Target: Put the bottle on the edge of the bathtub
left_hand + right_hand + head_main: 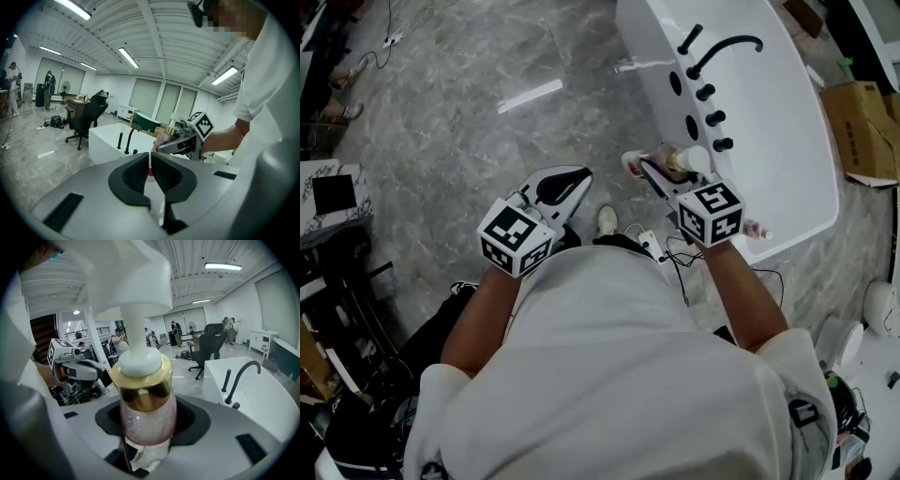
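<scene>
1. The right gripper (652, 173) squeezes the bottle (147, 416). Its two jaws press on the bottle's sides, low down.
2. The bottle is pink and see-through, with little sparkles in it. It has a gold ring (140, 383) at the neck and a big white pump top (133, 280).
3. From the head view, the bottle is held over the near left edge of the white bathtub (811, 178). I cannot tell if it touches the edge.
4. The bottle is near a row of black knobs (715, 117) on the tub's left rim. A bent black tap (731, 44) stands at the far end of that row.
5. The left gripper (151, 168) is to the left of the right one, well apart from the tub. Its jaws are pressed together and hold nothing.
6. The left gripper hangs over the grey shiny floor (469, 112).
7. The person wears a white shirt (609, 366) and holds one gripper in each hand.
8. A brown cardboard box (861, 127) lies on the floor to the right of the tub.
9. A black chair (86, 117) on wheels stands far off, past the tub, in the left gripper view.
</scene>
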`<state>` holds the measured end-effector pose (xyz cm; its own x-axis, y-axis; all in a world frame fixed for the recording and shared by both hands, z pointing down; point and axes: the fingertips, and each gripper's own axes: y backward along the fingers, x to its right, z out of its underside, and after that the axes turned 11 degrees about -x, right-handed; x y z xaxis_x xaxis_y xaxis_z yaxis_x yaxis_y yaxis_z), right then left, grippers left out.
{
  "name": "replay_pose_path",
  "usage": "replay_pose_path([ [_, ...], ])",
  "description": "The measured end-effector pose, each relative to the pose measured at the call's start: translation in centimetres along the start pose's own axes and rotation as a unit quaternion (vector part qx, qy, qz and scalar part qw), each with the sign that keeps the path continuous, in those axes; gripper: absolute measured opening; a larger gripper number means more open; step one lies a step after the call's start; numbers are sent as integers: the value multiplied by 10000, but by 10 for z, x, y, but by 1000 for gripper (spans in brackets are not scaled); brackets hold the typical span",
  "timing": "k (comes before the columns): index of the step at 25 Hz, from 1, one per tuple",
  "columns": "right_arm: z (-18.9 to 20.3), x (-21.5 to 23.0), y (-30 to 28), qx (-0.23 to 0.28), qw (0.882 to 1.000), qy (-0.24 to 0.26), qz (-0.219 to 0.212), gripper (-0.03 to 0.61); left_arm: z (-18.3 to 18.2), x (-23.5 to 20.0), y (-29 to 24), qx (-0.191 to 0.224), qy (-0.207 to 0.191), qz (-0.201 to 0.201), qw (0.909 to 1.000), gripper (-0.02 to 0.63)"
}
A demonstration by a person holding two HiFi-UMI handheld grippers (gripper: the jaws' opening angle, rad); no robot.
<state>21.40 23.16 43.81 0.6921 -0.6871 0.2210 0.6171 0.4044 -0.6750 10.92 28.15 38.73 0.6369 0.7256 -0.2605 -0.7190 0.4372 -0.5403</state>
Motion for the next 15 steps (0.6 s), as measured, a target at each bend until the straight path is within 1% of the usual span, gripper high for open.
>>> replay_pose_path([
  [4, -14, 30, -15, -37, 9999, -107, 84, 224, -13, -23, -17, -59, -3, 63, 10000, 28],
  [9, -40, 56, -42, -109, 9993, -208, 287, 224, -31, -64, -33, -90, -146, 313, 9994, 28],
  [15, -88, 95, -76, -168, 9967, -386, 700, 224, -74, -131, -46, -55, -391, 686, 9969, 28],
])
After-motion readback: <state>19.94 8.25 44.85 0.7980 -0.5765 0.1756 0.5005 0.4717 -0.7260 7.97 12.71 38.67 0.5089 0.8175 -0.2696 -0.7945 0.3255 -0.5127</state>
